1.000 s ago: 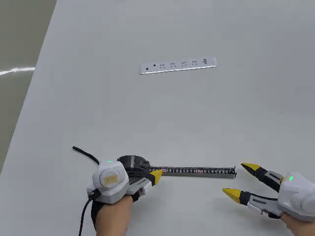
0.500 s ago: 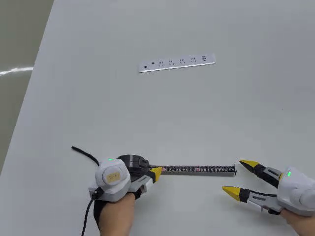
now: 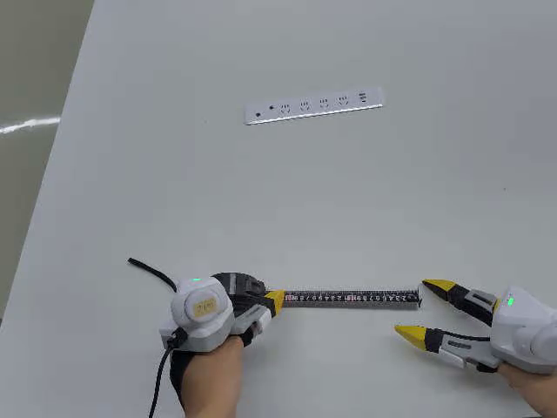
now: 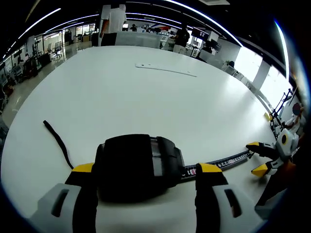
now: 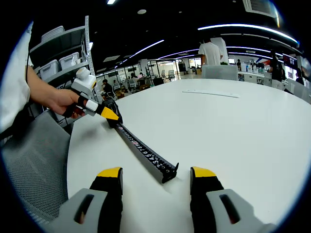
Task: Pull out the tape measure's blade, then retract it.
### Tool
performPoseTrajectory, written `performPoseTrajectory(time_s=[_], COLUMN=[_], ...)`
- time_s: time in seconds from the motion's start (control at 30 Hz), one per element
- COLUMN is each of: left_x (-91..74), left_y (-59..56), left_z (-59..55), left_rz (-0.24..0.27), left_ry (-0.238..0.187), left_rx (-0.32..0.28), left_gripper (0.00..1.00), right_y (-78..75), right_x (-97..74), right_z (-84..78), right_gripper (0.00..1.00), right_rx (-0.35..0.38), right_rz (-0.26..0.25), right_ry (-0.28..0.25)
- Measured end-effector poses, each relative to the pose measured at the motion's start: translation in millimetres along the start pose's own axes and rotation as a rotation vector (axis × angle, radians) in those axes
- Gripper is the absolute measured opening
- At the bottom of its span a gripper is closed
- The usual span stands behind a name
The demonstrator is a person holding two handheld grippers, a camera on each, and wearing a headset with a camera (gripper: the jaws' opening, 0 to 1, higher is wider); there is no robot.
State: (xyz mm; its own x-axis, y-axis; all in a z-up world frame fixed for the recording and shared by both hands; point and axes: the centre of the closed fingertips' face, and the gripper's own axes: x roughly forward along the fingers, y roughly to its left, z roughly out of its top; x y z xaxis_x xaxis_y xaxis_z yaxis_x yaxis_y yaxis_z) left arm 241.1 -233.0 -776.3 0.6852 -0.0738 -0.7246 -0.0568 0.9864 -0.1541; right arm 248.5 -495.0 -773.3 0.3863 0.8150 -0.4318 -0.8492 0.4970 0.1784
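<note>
So: tape measure (image 3: 235, 287) is clamped in the left gripper (image 4: 146, 168), likely to anchor it on the worktop (image 3: 261, 200). Its blade (image 3: 352, 299) lies flat toward the right gripper (image 3: 422, 308), which is spread open. The hook (image 5: 169, 174) sits just ahead between its tips, untouched and presumably free to retract. Count: one tape, two grippers, one power strip (image 3: 313, 106) far ahead.

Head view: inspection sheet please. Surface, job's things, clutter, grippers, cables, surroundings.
Surface: white table, no marks seen.
Job's things: tape measure case on the table; blade pulled out, lying flat.
Clutter: power strip at the far side.
Grippers: left gripper shut on the case; right gripper open, blade tip between its jaws, not gripped.
Cables: black strap beside the case; lead from the left gripper.
Surroundings: people and shelving beyond the table.
</note>
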Motion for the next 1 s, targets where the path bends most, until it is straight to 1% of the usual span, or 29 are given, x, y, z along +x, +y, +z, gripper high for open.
performPoseTrajectory(time_s=[0.13,0.3,0.33,0.5,0.6,0.77,1.0], left_x=[0.7,1.3,2.0,3.4,4.1,4.1,5.2], left_y=[1.4,1.5,2.0,4.2,5.7,7.2,9.0], left_z=[0.8,0.5,1.3,1.7,2.0,1.7,2.7], left_rz=[0.013,0.027,0.028,0.04,0.046,0.059,0.068], left_ry=[-0.001,0.002,-0.001,0.003,0.005,0.004,0.003], left_rx=[-0.022,-0.018,-0.025,-0.046,-0.054,-0.055,-0.081], left_gripper=[0.81,0.81,0.81,0.8,0.78,0.76,0.74], right_y=[2.6,1.3,2.5,5.3,6.3,6.4,7.2], right_x=[1.0,2.6,3.1,4.9,6.4,8.5,8.6], right_z=[-0.2,-1.6,-1.2,-1.0,-1.4,0.1,-0.2], right_gripper=[0.54,0.53,0.53,0.51,0.49,0.47,0.45], right_rx=[-0.015,-0.027,-0.023,-0.053,-0.051,-0.048,-0.051], right_rz=[0.03,0.046,0.055,0.079,0.092,0.104,0.114], right_ry=[0.004,0.004,0.002,0.006,0.004,0.0,0.0])
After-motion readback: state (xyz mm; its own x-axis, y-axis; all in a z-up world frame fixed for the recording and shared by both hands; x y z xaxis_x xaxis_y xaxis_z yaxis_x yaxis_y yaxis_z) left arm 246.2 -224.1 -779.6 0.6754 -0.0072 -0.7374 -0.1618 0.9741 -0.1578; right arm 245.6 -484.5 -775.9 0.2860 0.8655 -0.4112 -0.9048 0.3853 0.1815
